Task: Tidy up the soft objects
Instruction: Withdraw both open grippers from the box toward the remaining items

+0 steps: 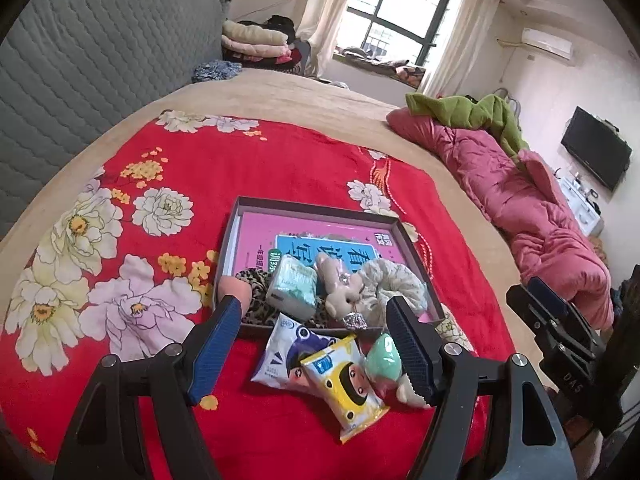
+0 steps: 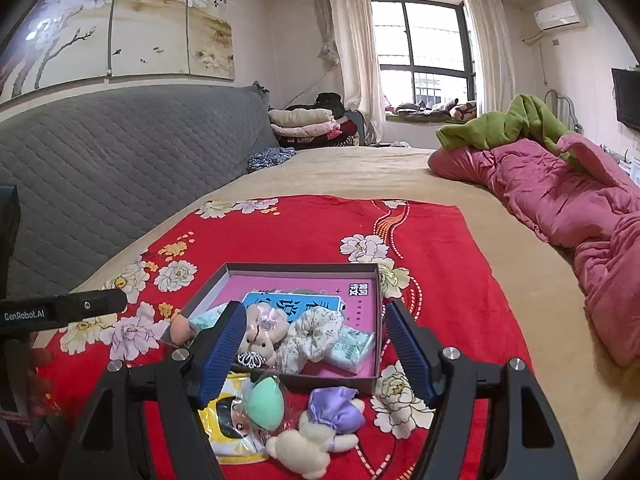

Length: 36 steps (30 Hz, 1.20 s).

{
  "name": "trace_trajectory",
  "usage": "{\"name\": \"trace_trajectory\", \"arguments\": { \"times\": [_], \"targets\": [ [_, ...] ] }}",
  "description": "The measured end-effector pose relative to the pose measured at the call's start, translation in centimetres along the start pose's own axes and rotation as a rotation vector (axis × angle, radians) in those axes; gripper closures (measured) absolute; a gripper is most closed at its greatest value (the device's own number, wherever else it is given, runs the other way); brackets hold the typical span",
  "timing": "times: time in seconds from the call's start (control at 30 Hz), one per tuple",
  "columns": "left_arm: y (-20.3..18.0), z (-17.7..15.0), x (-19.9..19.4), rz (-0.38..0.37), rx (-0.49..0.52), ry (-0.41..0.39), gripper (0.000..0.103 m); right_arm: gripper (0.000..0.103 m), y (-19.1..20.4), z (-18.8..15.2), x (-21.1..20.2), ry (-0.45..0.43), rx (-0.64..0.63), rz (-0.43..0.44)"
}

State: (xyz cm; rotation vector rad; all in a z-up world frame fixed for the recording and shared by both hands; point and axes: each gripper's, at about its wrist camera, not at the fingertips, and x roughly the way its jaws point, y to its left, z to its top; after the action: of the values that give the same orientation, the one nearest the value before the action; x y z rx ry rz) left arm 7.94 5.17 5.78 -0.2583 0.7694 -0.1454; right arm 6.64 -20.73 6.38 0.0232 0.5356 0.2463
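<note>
Hovering with both sets of jaws released and empty over the bed; lying just before the box, on the red blanket: mint sponge, rabbit plush, snack packets. Looking light, squashy; pinching each mid-body.

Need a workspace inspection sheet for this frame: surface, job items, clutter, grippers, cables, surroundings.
Surface: red floral blanket spread over a beige bed.
Job's things: shallow box holds a pink book, plush bear, scrunchie and tissue pack. Outside, in front of it: two snack packs, green sponge, plush with purple bow.
Clutter: pink quilt, green garment.
Grippers: left gripper open, empty; right gripper open, empty.
Cables: nothing seen on the bed.
Surroundings: grey headboard, window, wall TV, folded bedding pile.
</note>
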Motion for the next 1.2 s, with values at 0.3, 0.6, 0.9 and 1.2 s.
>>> {"name": "trace_trajectory", "arguments": {
  "times": [0.3, 0.6, 0.9, 1.2],
  "targets": [
    [0.5, -0.2, -1.8, -0.005, 0.000, 0.000, 0.027, 0.031, -1.3, -0.7, -2.5, 0.008, 0.022, -0.005],
    [0.7, -3.0, -1.1, 0.001, 0.010, 0.063, 0.027, 0.031, -0.4, -3.9, -2.4, 0.106, 0.016, 0.015],
    [-0.4, -6.4, 1.2, -0.062, 0.025, 0.155, 0.027, 0.031, 0.9, -6.0, -1.4, 0.182, 0.000, 0.034],
    [-0.7, -9.0, 4.2, -0.084, 0.001, 0.244, 0.027, 0.031, 1.1, -7.6, 0.1, 0.253, 0.014, 0.037]
  ]
}}
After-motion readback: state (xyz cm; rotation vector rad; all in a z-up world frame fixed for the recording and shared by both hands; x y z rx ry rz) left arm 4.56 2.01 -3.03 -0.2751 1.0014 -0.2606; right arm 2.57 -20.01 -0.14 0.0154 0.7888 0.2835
